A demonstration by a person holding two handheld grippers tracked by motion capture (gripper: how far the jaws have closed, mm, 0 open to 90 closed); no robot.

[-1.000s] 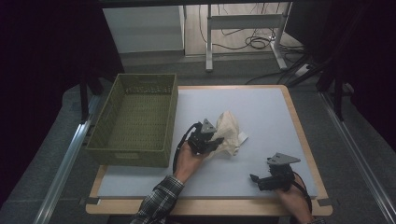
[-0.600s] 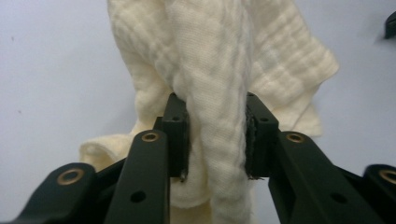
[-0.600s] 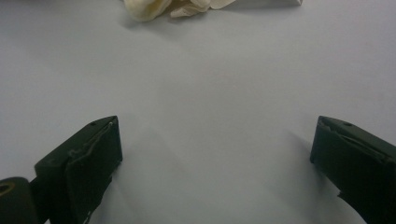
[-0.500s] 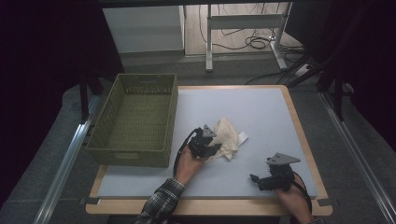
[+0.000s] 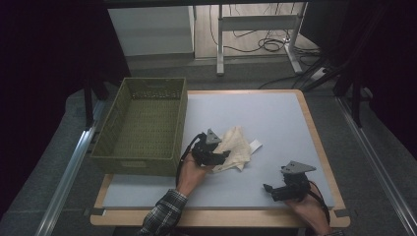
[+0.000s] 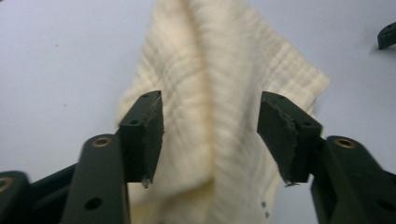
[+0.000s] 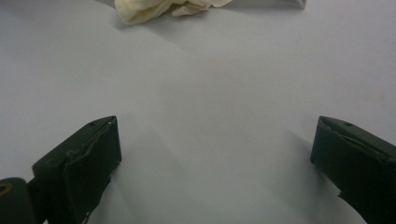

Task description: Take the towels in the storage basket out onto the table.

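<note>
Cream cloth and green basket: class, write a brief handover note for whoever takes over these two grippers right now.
Left gripper: jaws have just been opening, cream cloth between them, pads off it.
Right gripper: open, nothing between its jaws, over bare mat at the near right.
Cloth lies crumpled on the table, right of the green basket.
Done: cloth let go on the mat.
Left: probably regrasp it, perhaps fold it or put it in the basket.

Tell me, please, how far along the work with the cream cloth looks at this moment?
Early on. The cream cloth lies crumpled on the table, beside the green basket, not in it. The left gripper has just been opening its jaws; the cloth sits between them, pads apart from it, so it looks released. The right gripper waits open over bare table. Whatever follows with cloth and basket is undone.
</note>
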